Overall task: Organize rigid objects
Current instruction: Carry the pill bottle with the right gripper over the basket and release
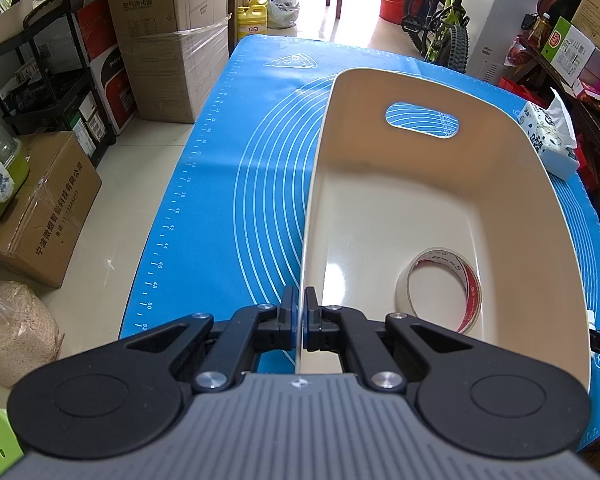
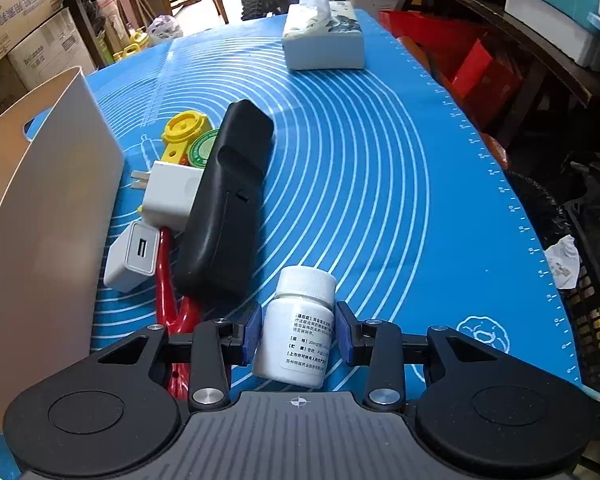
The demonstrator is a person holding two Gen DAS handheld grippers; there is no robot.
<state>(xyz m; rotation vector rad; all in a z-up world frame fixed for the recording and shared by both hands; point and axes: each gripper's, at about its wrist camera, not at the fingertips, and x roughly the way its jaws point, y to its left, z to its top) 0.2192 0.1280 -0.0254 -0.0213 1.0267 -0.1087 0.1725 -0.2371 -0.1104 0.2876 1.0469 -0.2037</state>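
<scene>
The left gripper (image 1: 300,312) is clenched on the near side wall of the cream plastic bin with a slot handle (image 1: 384,152), its jaws pinching the thin rim between them, probably to steady the bin on the blue silicone baking mat (image 1: 228,184) while things are dropped in. Inside, a roll of pale adhesive tape with red print (image 1: 440,288) lies flat on the bin floor. The right gripper (image 2: 298,334) straddles a white plastic medicine bottle with a ribbed cap (image 2: 298,328); its blue pads (image 2: 252,332) sit at the bottle's sides, and it looks as though they grasp it, though a thin gap on the right pad cannot be ruled out. The bottle's long axis runs roughly along the gripper's pointing line, cap away from the camera and label up; I cannot tell whether it rests on the mat. To its left, just beside the bin's outer wall, wait a long black remote-like case (image 2: 228,200), two white plug chargers (image 2: 140,256), a yellow plastic piece (image 2: 184,132) and a red handle (image 2: 168,292).
</scene>
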